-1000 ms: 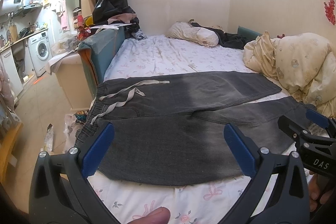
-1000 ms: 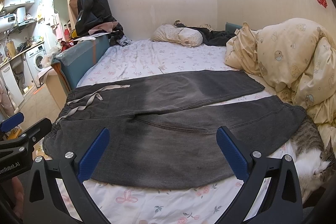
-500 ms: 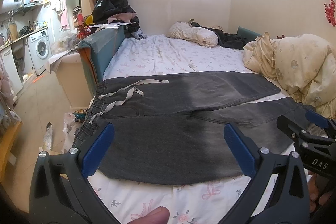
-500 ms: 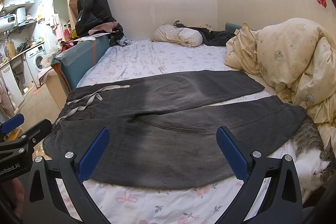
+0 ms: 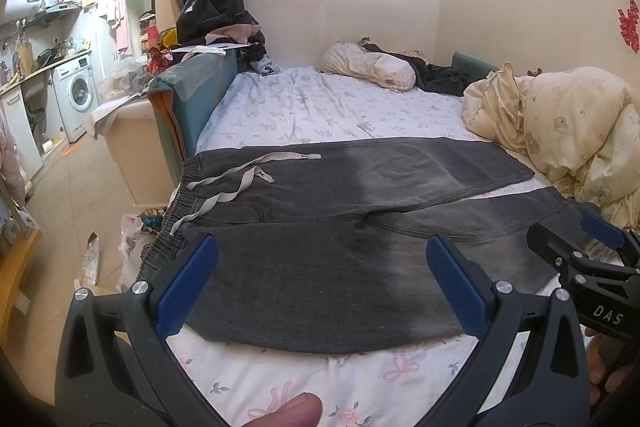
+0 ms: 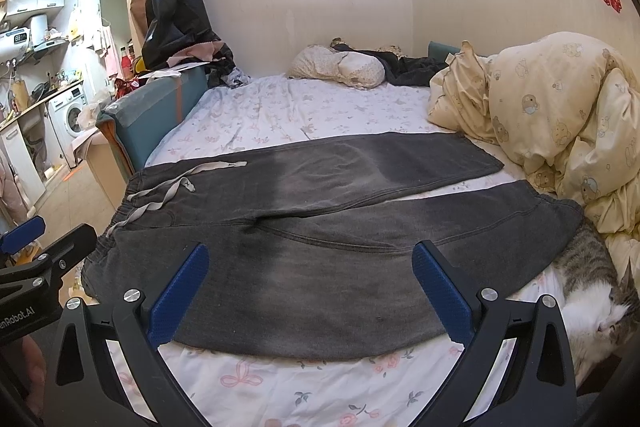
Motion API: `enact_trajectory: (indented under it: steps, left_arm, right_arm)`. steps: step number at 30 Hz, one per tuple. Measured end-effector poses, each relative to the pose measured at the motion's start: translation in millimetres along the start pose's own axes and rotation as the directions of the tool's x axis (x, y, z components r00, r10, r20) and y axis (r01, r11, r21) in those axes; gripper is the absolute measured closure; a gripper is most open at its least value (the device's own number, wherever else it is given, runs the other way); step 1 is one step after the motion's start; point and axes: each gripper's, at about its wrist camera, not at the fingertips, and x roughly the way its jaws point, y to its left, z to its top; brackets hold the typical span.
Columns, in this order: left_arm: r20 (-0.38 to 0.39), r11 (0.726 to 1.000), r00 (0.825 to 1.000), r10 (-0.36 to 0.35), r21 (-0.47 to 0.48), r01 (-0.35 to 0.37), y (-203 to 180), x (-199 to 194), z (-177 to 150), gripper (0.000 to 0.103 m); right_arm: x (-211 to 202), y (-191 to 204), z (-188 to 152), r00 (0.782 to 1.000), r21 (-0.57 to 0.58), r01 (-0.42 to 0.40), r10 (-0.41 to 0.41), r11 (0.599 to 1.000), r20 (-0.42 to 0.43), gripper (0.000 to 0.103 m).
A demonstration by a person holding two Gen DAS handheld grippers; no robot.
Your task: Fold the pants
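1. The pants (image 5: 320,247) (image 6: 320,235) lie flat and unfolded across the bed (image 5: 320,107) (image 6: 280,111), along its near edge. The waistband reaches the bed's left edge and the two legs spread toward the right side, with a narrow strip of sheet showing between them.
2. A pale drawstring (image 5: 240,179) (image 6: 168,191) lies loose on the pants near the waistband.
3. The left claw (image 5: 320,283) hovers over the near edge of the bed, its blue-padded fingers (image 5: 188,287) wide apart and holding nothing. The near leg of the pants lies just beyond and between them.
4. The right claw (image 6: 308,287) hovers beside it in the same way, its fingers (image 6: 440,291) also spread wide and empty, framing the near leg.
5. Each claw shows at the edge of the other's view: the right claw (image 5: 584,259) toward the leg ends, the left claw (image 6: 40,255) toward the waistband.
6. A cat (image 6: 592,283) lies at the near right corner of the bed, just beside the hem of the near leg.
7. A cream quilt (image 5: 560,131) (image 6: 560,115) is heaped along the right edge of the bed, beside the leg ends.
8. A pillow (image 5: 368,67) (image 6: 340,65) rests at the far edge.
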Motion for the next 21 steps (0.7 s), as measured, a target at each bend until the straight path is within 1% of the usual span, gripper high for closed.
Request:
enact_trajectory:
  steps: [7,16,17,19,21]
  left_arm:
    - [0.006,1.000,1.000,-0.002,-0.002,0.002,0.3,-1.2,-0.1,0.000]
    - [-0.007,1.000,1.000,0.002,-0.007,-0.002,2.8,-1.3,-0.1,0.000]
    - [-0.012,1.000,1.000,-0.002,-0.010,0.002,4.1,-1.0,-0.9,0.000]
    - [-0.027,0.999,0.999,-0.037,-0.013,0.036,6.2,1.4,-0.4,0.000]
    - [-0.024,0.999,0.999,-0.047,0.004,0.047,6.2,2.1,0.2,0.000]
  right_arm:
    - [1.8,-0.8,0.3,1.000,-0.001,-0.001,0.001,1.000,0.000,0.000]
    - [1.3,1.3,-2.2,1.000,-0.002,0.001,-0.001,1.000,-0.005,0.000]
    - [1.4,1.0,-2.3,1.000,-0.003,0.000,0.000,1.000,-0.006,0.000]
    - [1.2,0.8,-2.8,1.000,-0.003,-0.003,0.003,1.000,-0.008,0.000]
    - [0.9,1.5,-2.3,1.000,-0.002,-0.007,0.007,1.000,-0.012,0.000]
